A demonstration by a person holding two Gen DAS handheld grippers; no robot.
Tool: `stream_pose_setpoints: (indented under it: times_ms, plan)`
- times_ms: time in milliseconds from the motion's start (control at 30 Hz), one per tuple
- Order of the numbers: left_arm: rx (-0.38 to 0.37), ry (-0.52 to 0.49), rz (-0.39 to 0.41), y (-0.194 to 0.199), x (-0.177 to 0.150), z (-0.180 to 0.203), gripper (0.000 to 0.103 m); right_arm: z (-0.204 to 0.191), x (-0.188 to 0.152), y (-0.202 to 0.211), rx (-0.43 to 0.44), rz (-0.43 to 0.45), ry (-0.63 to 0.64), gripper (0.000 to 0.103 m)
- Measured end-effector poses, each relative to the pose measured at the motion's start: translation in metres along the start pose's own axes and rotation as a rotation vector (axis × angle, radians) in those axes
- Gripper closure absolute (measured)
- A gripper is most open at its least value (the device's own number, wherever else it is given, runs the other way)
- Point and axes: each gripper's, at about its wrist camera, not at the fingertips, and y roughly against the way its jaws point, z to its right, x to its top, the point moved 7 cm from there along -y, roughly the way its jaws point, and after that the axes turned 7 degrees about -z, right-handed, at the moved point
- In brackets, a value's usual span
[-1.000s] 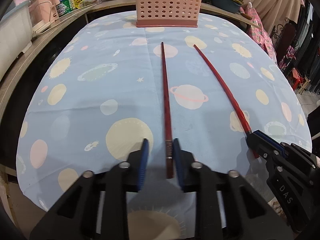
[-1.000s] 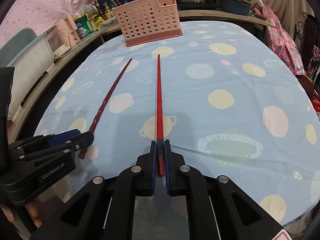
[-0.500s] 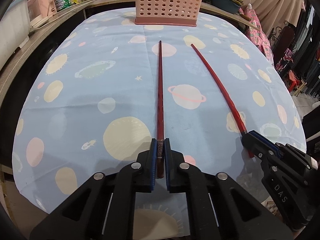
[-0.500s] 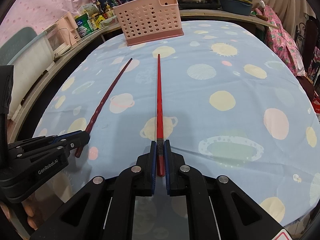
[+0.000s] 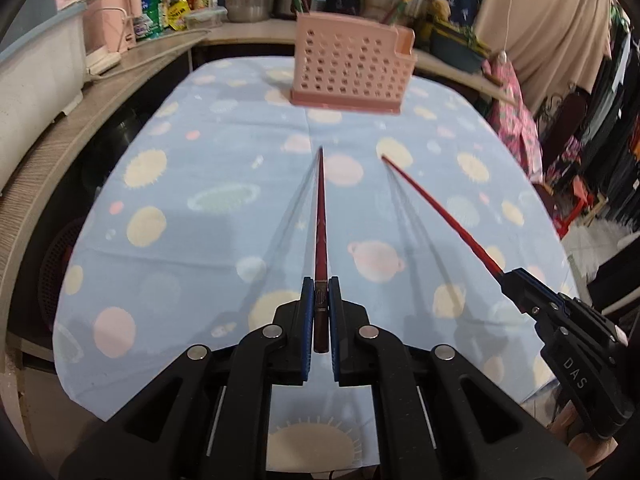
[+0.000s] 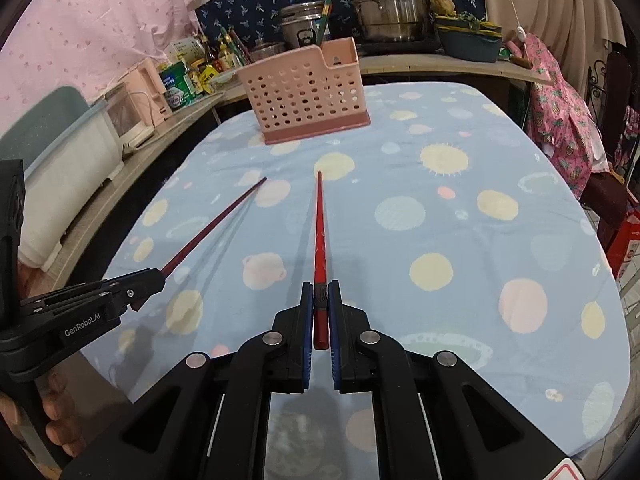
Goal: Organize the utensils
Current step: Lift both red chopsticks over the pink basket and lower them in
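Observation:
My left gripper (image 5: 320, 292) is shut on the thick end of a dark red chopstick (image 5: 320, 216), which hangs above the table and points at the pink perforated utensil basket (image 5: 350, 64). My right gripper (image 6: 320, 296) is shut on a bright red chopstick (image 6: 320, 224), also lifted off the cloth. In the left wrist view the right gripper (image 5: 510, 280) and its bright red chopstick (image 5: 440, 212) show at right. In the right wrist view the left gripper (image 6: 154, 280) and its dark red chopstick (image 6: 216, 224) show at left. The pink basket (image 6: 308, 88) stands at the table's far end.
A blue tablecloth (image 5: 208, 248) with planet prints covers the oval table. A counter (image 6: 440, 62) behind holds steel pots, bottles and packets. A white appliance (image 5: 36, 76) sits on the left shelf. Pink floral cloth (image 6: 560, 92) hangs at right.
The left gripper closed on the dark red chopstick a second ago. Both grippers then rose, lifting both chopsticks off the cloth; their shadows now fall on it.

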Motion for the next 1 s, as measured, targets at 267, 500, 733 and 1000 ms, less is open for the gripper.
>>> stream_pose_setpoints:
  times_ms: [267,500,733,1000]
  plan:
    - [-0.02,0.032,0.125,0.041,0.056,-0.007,0.096,0.008,0.064,0.036,0.025,0.147,-0.035,0.096]
    - [-0.026,0.061,0.205,0.057,0.111,-0.014,0.096,0.007,0.12,0.045,0.033,0.233,-0.018,0.096]
    - [-0.014,0.056,0.257,0.059,0.157,-0.012,0.096,0.007,0.159,0.041,0.051,0.269,-0.024,0.096]
    - [-0.008,0.049,0.307,0.065,0.202,-0.007,0.096,0.003,0.199,0.04,0.057,0.315,-0.007,0.096]
